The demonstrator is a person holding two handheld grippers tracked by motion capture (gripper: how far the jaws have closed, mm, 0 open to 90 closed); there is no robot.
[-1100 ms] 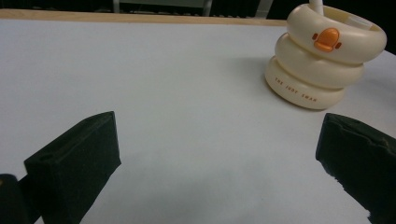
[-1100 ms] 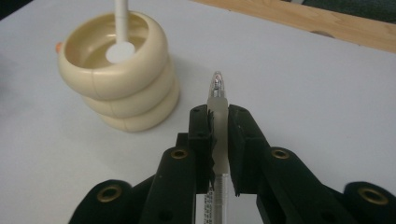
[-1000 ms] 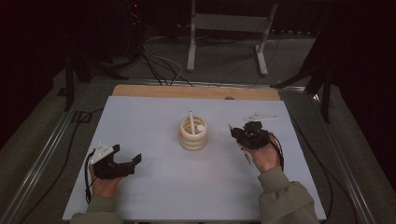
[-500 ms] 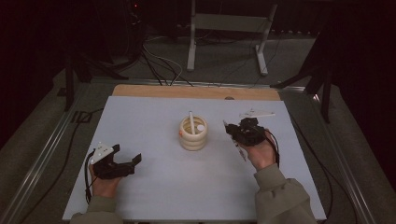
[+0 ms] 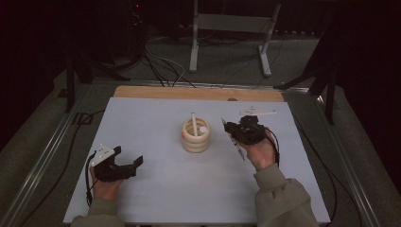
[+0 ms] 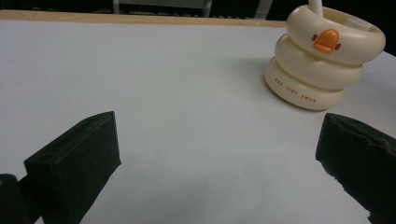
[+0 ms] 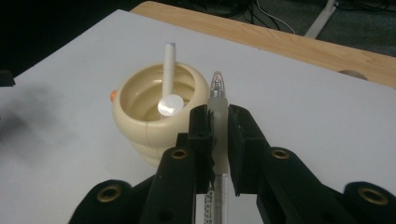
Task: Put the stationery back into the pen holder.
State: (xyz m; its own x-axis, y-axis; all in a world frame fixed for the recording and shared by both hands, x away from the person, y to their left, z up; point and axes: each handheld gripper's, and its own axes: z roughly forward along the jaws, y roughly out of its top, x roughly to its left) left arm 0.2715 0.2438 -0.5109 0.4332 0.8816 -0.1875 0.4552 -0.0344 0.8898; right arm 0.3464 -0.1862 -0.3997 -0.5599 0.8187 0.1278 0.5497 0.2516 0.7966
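Right gripper (image 5: 226, 124) has drifted a bit left toward the cream ring-stacked pen holder (image 5: 196, 136) since a second ago, jaws clamped on a clear pen (image 7: 217, 122) whose tip points at the holder's rim. Left gripper (image 5: 128, 157) hasn't budged, jaws wide open with nothing between them, low on the white surface (image 5: 156, 189). One white pen (image 7: 168, 70) already stands inside the holder.

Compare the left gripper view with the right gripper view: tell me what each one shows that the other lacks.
Left gripper view alone: the orange duck bill and lettering on the cream pen holder, and the left gripper with jaws wide apart.
Right gripper view alone: the right gripper shut on a clear pen, plus the holder's inside.
Both: the holder, a white pen and the white table.
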